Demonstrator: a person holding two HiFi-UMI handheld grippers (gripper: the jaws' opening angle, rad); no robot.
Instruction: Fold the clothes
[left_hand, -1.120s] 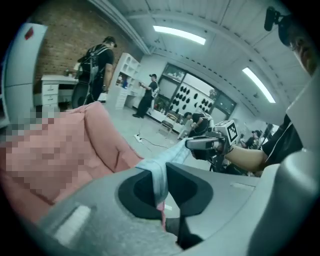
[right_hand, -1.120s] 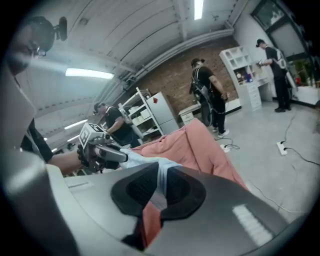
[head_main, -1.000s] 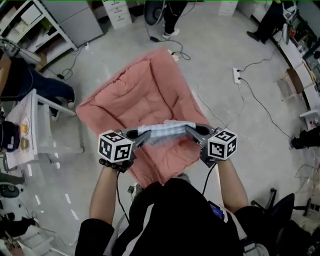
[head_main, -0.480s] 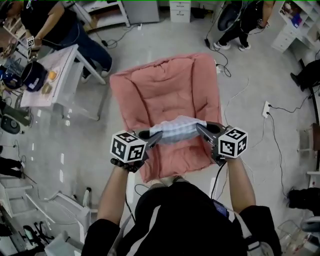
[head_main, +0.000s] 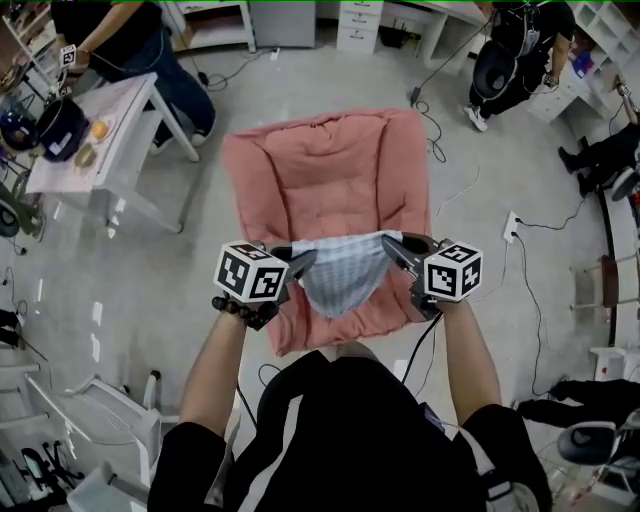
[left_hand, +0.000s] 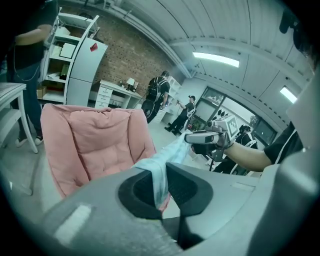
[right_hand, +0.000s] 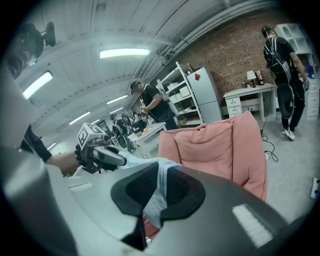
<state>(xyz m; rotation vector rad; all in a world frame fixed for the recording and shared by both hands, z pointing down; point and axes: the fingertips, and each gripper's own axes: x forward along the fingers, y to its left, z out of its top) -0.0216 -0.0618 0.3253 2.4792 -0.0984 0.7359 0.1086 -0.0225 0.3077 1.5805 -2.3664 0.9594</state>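
Observation:
A small pale blue checked garment (head_main: 343, 270) hangs stretched in the air between my two grippers, above a pink padded cushion (head_main: 330, 190). My left gripper (head_main: 299, 264) is shut on the garment's left corner, and the cloth (left_hand: 156, 172) runs pinched between its dark jaws. My right gripper (head_main: 392, 250) is shut on the right corner, with the fabric (right_hand: 157, 192) clamped between its jaws. The garment sags into a downward point in the middle. Each gripper shows in the other's view: the right gripper (left_hand: 202, 137) and the left gripper (right_hand: 107, 156).
The pink cushion lies on a grey floor with cables (head_main: 455, 195) and a power strip (head_main: 509, 227). A white table (head_main: 100, 130) with a cap and small items stands at the left. People stand at the top left and top right. White drawers (head_main: 358, 22) sit at the back.
The bunched garment has opened out and now hangs down in a point between the grippers. The head view has swung, so the cushion sits squarer in the picture.

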